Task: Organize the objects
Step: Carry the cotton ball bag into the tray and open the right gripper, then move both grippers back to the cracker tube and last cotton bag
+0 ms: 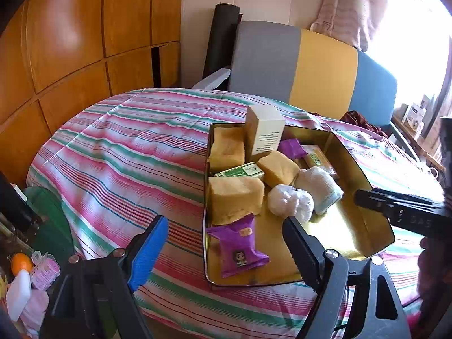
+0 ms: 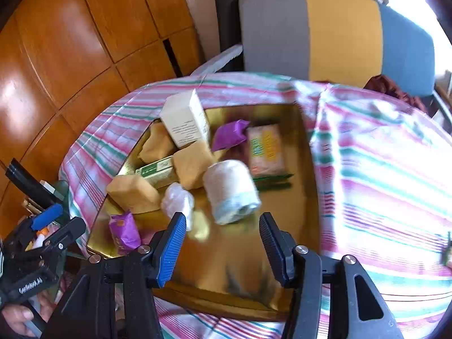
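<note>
A gold tin tray [image 1: 364,166] sits on a tabletop covered by a striped cloth [image 1: 127,152]. Inside it lie yellow sponge blocks [image 1: 234,197], a green box [image 1: 243,169], two purple packets [image 1: 238,245], a rolled white towel [image 2: 230,190], a white crumpled bag [image 1: 289,202] and an orange-and-green packet [image 2: 265,152]. A cream carton [image 1: 264,130] stands tilted at the tray's far left corner. The left hand-held gripper [image 1: 223,250] hovers over the tray's near left edge, fingers wide apart, one purple packet below the gap (not touched). The right hand-held gripper [image 2: 223,243] hangs above the tray's near part, fingers apart and empty, the rolled towel lying just beyond their tips. A grey, yellow and blue chair back [image 1: 316,65] stands behind the tabletop, near wooden panels [image 1: 70,42].
</note>
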`<state>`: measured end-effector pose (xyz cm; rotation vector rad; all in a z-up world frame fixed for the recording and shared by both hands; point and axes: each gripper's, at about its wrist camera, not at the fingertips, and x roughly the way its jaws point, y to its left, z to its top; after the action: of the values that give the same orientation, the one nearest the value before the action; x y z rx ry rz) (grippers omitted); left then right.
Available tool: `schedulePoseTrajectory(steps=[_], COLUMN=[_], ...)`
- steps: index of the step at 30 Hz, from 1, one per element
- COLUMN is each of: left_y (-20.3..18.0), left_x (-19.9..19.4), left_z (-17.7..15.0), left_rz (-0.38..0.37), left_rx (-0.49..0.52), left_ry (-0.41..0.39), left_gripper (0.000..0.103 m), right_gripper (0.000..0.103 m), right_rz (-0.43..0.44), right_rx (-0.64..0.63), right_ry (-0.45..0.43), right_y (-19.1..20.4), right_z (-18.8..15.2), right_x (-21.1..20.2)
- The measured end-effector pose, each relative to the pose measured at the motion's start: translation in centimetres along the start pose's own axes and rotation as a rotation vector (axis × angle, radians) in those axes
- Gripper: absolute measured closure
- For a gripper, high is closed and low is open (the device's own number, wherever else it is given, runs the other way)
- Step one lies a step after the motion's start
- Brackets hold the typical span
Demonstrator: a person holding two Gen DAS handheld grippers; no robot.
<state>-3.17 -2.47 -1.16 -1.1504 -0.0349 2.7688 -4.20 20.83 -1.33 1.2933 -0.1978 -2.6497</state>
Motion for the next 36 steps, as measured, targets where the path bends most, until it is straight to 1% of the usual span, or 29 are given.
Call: schedulePoseTrajectory(steps=[5, 8, 13, 17, 20, 25, 27, 29, 32, 34, 36], left_y=[-1.5, -2.4, -4.0, -5.6, -6.9, -9.8, -10.9, -12.2, -14.2, -15.6, -16.7], left_x=[-0.2, -0.1, 0.1, 0.0, -0.1, 0.1, 0.3, 0.4, 0.6, 0.6, 0.6], left_z=[-0.1, -0.3, -0.3, 0.1, 0.4, 1.1, 1.3, 1.4, 1.7, 1.8, 1.8], left_rz=[-0.021, -0.031, -0.055, -0.083, -0.109, -0.161, -0.180, -0.197, -0.227, -0.245, -0.264], left_rx=[0.044, 0.068, 0.102, 0.137, 0.162, 0.217, 0.238, 0.263, 0.297, 0.324, 0.344], left_ry=[0.008, 0.014, 0.023, 0.014, 0.003, -0.001, 0.000, 0.001, 0.004, 0.009, 0.011], left_gripper=[0.019, 0.019, 0.019, 0.019, 0.019, 0.019, 0.019, 0.019, 0.019, 0.019, 0.019], right_gripper=[0.048, 0.048, 0.048, 0.048, 0.048, 0.048, 0.048, 0.048, 0.048, 0.048, 0.048], right_rz=[-0.057, -0.097, -0.164, -0.247, -0.318, -0.409, -0.457, -0.470, -0.467, -0.443, -0.430], right_rx=[0.026, 0.067, 0.177, 0.270, 0.371, 0.629, 0.701, 0.748, 0.787, 0.812, 0.860], right_ry=[-0.030, -0.035, -0.027, -0.011, -0.024, -0.082, -0.083, -0.079, -0.033, 0.003, 0.004], right_y=[-3.1, -5.7, -11.2, -16.2, -20.9, -29.5, -32.3, -34.1, -36.3, -37.3, -38.4], right_z=[-0.3, -0.6, -1.5, -2.6, -3.5, -6.0, -7.2, -8.3, -9.2, -9.8, -10.2], right_x=[-2.3, -3.4, -4.9, -6.6, -9.1, -14.3, -15.7, -16.4, -16.0, -15.1, -14.4])
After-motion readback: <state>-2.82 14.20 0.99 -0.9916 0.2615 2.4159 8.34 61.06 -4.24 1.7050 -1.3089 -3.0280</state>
